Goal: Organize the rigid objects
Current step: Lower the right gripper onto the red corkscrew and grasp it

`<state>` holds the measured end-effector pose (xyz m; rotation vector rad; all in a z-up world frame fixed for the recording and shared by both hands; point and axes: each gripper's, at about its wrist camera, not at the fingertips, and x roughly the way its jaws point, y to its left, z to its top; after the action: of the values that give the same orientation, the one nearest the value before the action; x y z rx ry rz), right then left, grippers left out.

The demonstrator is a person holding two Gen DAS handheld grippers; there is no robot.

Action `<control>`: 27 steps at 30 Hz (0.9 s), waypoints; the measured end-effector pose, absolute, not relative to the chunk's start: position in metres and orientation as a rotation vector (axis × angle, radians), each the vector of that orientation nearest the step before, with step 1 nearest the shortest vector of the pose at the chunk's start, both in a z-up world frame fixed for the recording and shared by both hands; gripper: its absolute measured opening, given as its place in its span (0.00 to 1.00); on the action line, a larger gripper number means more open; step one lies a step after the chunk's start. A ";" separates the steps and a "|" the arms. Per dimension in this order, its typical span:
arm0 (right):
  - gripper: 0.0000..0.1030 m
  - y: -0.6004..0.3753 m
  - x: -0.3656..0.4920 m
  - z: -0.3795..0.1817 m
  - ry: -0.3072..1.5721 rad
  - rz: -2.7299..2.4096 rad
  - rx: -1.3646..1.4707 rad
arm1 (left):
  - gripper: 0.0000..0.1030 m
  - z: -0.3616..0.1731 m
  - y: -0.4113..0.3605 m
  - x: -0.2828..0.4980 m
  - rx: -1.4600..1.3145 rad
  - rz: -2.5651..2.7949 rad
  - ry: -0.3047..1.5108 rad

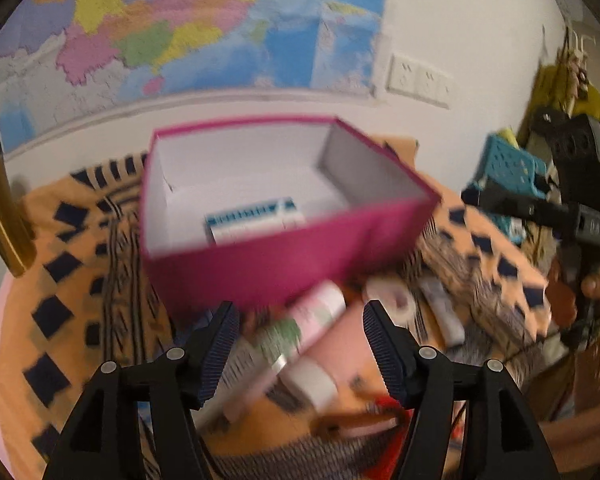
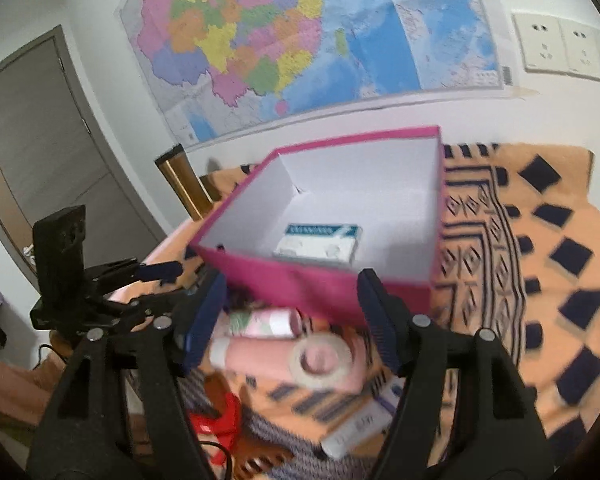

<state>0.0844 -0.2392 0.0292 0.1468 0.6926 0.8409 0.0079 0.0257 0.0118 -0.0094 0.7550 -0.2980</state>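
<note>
On the patterned cloth (image 2: 540, 280) against the far wall sits the pink box (image 1: 284, 264), holding only a small blue-and-white carton (image 2: 320, 242) on its near floor. Just near of the box lie loose tubes, one pink tube (image 1: 316, 316) and a tape roll (image 2: 320, 362). Both tongs, left (image 1: 300, 344) and right (image 2: 292, 320), stand open and empty. Best next: settle one pair squarely across a tube's middle before closing, since blur suggests haste.
</note>
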 end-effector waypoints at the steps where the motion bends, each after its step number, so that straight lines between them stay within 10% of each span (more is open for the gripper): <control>1: 0.67 -0.244 0.081 0.025 0.704 0.842 0.154 | 0.64 0.004 0.023 0.004 -0.007 -0.312 0.776; 16: 0.67 -0.230 0.020 -0.035 0.872 0.947 0.115 | 0.63 -0.031 -0.005 -0.050 0.081 -0.456 0.842; 27: 0.46 -0.183 0.012 -0.072 1.002 1.051 0.050 | 0.56 -0.052 -0.003 -0.060 0.060 -0.471 0.906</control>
<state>0.0116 -0.1826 -0.0724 0.0496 1.0022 1.0515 -0.0600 -0.0035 -0.0520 0.0597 0.9064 -0.4711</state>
